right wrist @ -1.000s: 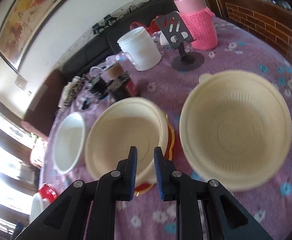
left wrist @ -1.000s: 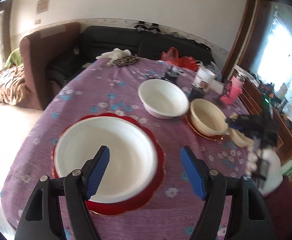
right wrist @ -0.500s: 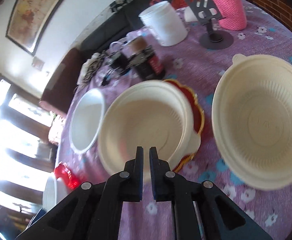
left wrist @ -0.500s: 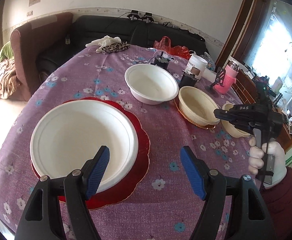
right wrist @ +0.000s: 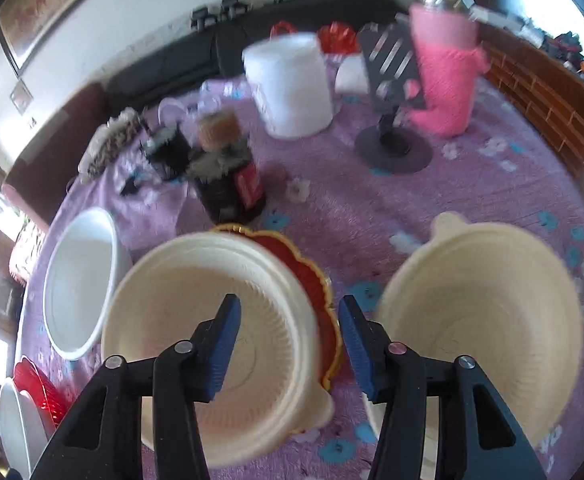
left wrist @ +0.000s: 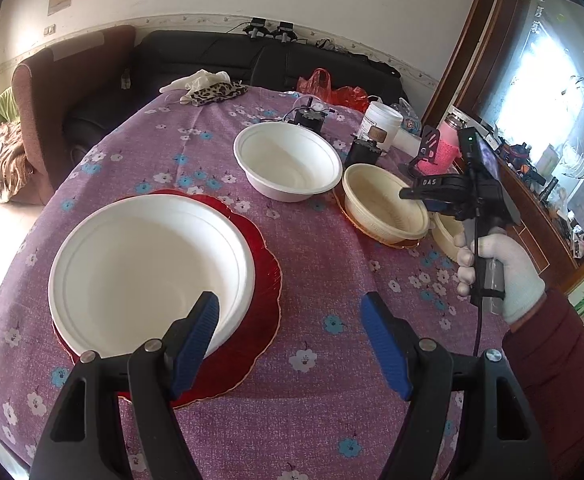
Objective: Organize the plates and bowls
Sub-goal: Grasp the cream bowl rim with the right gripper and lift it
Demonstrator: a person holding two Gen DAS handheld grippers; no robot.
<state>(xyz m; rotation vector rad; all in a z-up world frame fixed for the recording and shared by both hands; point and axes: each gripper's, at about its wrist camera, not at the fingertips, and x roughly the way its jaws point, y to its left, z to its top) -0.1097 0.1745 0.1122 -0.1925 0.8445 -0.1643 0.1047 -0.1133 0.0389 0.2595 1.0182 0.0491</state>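
Observation:
A large white bowl [left wrist: 148, 264] sits on a red scalloped plate [left wrist: 260, 280] at the near left. My left gripper [left wrist: 288, 332] is open and empty, its left finger over that bowl's near rim. A second white bowl [left wrist: 288, 160] stands farther back; it also shows in the right wrist view [right wrist: 76, 284]. A cream bowl [right wrist: 212, 332] rests on a small red plate [right wrist: 312, 276]. Another cream bowl [right wrist: 488, 312] stands to its right. My right gripper [right wrist: 288, 344] is open and empty, straddling the first cream bowl's right rim; it also shows in the left wrist view [left wrist: 408, 194].
A purple flowered cloth [left wrist: 316, 296] covers the table. At the back stand a white jar [right wrist: 292, 88], a dark jar [right wrist: 228, 176], a phone stand [right wrist: 396, 136] and a pink-sleeved flask [right wrist: 448, 76]. A black sofa [left wrist: 212, 60] lies beyond the table.
My right gripper has opened from shut and moved closer over the cream bowl's rim. My left gripper has drawn back a little and stays open.

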